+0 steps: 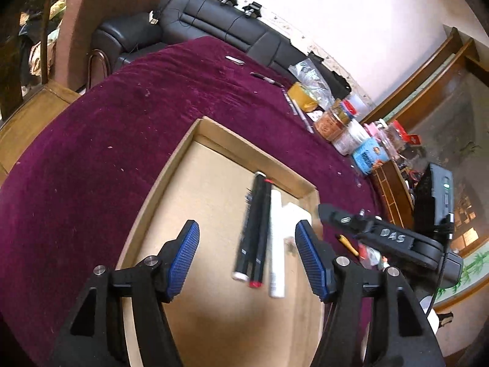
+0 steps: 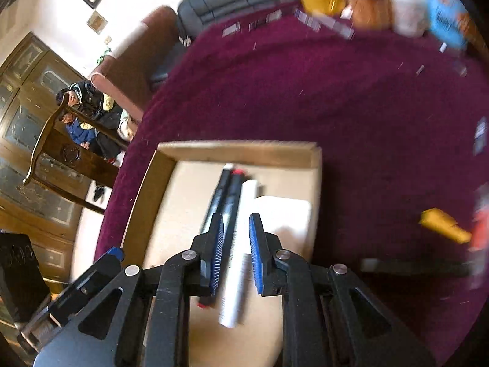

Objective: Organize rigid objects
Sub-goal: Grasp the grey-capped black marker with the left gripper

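A shallow cardboard tray [image 1: 195, 140] lies on the maroon tablecloth [image 1: 122, 116]. In it, side by side, lie a black marker with white ends [image 1: 249, 229], a black marker with red ends [image 1: 262, 232] and a white tube [image 1: 276, 244], with a flat white piece [image 1: 296, 212] beside them. My left gripper [image 1: 247, 257] hovers open over the markers, its pads clear of them. My right gripper [image 1: 325, 211] shows side-on by the tray's right wall. In the right wrist view the right gripper [image 2: 237, 250] is shut over the markers [image 2: 226, 195] and the tube [image 2: 237, 275], holding nothing.
Jars, a yellow tub and boxes [image 1: 336, 119] crowd the table's far right edge. Pens [image 1: 269, 79] lie on the cloth beyond the tray. A yellow object [image 2: 443, 224] lies right of the tray. A black sofa [image 1: 214, 21], a wooden chair [image 2: 61, 153] and seated people [image 2: 82, 113] surround the table.
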Demonstrator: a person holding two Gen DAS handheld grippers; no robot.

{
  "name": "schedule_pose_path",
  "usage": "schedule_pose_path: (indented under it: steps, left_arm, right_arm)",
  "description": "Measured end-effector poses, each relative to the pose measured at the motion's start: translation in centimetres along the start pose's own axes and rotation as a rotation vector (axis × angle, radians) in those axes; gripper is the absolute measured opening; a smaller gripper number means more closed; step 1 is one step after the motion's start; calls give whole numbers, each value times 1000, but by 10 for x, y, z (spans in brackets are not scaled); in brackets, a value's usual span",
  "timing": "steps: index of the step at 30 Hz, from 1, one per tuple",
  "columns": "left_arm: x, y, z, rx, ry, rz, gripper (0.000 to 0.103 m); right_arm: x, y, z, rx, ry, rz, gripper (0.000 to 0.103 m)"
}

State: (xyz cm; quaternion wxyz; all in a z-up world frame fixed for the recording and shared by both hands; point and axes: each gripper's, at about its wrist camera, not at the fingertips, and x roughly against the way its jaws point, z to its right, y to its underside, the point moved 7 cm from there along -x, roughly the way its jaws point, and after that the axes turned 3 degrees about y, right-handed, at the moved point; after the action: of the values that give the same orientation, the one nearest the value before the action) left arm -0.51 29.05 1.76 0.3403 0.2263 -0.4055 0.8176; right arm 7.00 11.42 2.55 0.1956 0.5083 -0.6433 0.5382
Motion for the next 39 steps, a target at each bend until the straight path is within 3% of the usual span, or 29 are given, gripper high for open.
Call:
schedule_pose_path:
  steps: [2,3,5,6,7,9,12,14,19,21,28,34,35,37,38,39]
  left_arm:
    - [8,6,12,-24,6,13,62]
    - [11,9,18,-33,10,19,64]
    - [18,17,35,-59,30,31,65]
    - [21,21,44,-74,40,36,65]
    - [24,27,55,-92,48,42,65]
    - [27,38,76,-132,56,53,66]
    - [22,54,103,-189,65,38,78]
    - [13,67,120,-222,69,2,78]
    - [-23,97,155,-284,52,-101,78]
    - [-35,102,170,-353,30,-109,78]
    - [-104,117,222,-793,-92,-161,78]
    - [-164,123,225,-950,-190,-266,77]
    - [-170,125,223,-957,-203,-284,76]
    - [-175,132,223,-946,-171,-328,54]
    - [-173,136,224,-911,-130,-359,25]
    - [-170,139,224,-881,-104,-388,13]
  right_arm:
    - [27,-2,14,39,50,77,16]
    - [53,-2,29,59,101,149,24]
    - [89,0,52,65,164,248,56]
    - [112,4,72,54,203,311,82]
    - [126,5,85,37,228,347,90]
    - [150,13,123,-23,273,379,90]
    - [163,34,196,-195,312,330,90]
    - [169,49,239,-306,305,320,90]
    - [161,74,300,-437,335,319,90]
    - [155,77,314,-454,343,323,90]
    - [134,87,337,-489,287,333,91]
    - [136,86,338,-507,225,360,91]
    - [136,86,338,-509,221,361,91]
    - [136,86,338,-511,215,364,91]
    - [136,86,338,-511,215,364,91]
    - [135,86,338,-511,215,363,91]
